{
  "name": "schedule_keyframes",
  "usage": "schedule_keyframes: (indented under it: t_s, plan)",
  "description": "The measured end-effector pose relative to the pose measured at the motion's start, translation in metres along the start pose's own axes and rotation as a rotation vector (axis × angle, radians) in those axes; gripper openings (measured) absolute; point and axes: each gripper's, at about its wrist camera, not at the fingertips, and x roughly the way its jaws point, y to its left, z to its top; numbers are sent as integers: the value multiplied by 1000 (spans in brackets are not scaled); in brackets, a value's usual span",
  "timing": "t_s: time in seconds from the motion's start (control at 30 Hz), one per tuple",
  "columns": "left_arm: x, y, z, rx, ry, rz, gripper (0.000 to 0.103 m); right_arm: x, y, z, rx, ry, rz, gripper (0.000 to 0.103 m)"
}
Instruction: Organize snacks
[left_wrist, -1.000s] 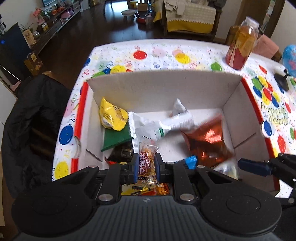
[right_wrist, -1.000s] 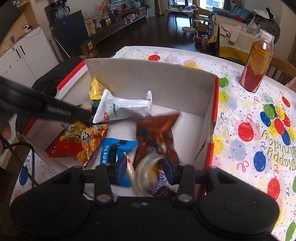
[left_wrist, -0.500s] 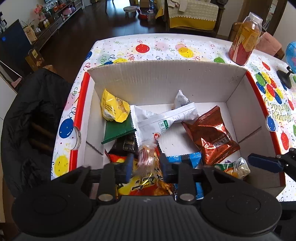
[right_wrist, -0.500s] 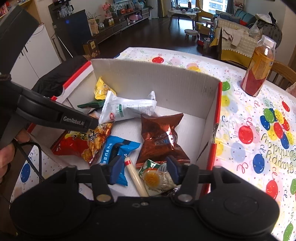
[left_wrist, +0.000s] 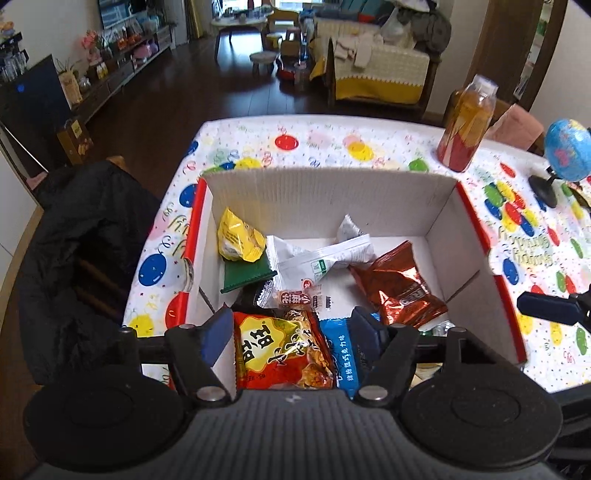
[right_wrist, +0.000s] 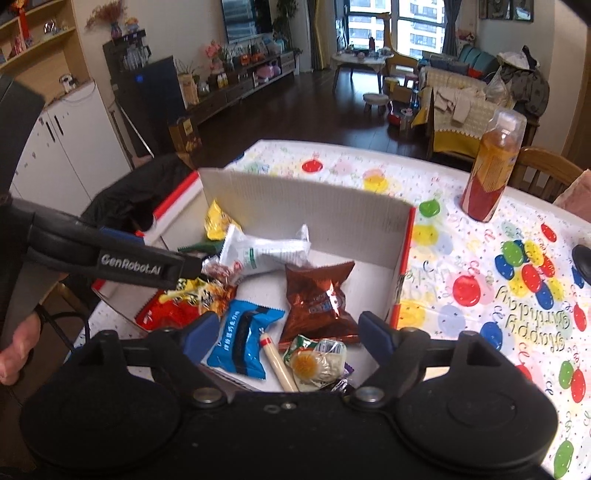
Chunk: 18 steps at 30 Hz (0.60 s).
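Observation:
An open cardboard box (left_wrist: 325, 192) with red edges holds the snacks: a yellow bag (left_wrist: 240, 240), a green packet (left_wrist: 247, 275), a white packet (left_wrist: 321, 258), a copper foil bag (left_wrist: 399, 288), a red-and-yellow bag (left_wrist: 280, 354), a blue packet (left_wrist: 343, 354) and a small clear-wrapped snack (left_wrist: 295, 297). My left gripper (left_wrist: 291, 332) is open and empty above the box's near edge. My right gripper (right_wrist: 284, 332) is open and empty above the box's near right corner, over a sausage stick (right_wrist: 277, 362) and a clear packet (right_wrist: 317, 362).
The box stands on a table with a balloon-print cloth (right_wrist: 498, 288). A bottle of orange drink (right_wrist: 493, 166) stands at the far right, a small globe (left_wrist: 567, 151) beyond it. A chair with a black jacket (left_wrist: 85, 251) is left of the table.
My left gripper opened and let the small clear-wrapped snack fall into the box, then pulled back. My right gripper released its clear packet into the box and also drew back and up.

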Motion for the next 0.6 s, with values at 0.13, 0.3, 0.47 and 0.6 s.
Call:
schedule_keyframes:
  t_s: [0.13, 0.3, 0.47, 0.6]
  plan:
    - [-20, 4, -6, -10, -45, -12, 82, -20, -4, -1, 37, -44, 13, 92]
    - [-45, 9, -16, -23, -97, -22, 87, -45, -12, -4, 93, -99, 26, 102]
    - [-66, 12, -27, -38, -136, -40, 99, -63, -14, -10, 138, -164, 36, 103]
    - [-81, 12, -39, -44, -158, -41, 99, -75, -8, -16, 141, -215, 28, 103]
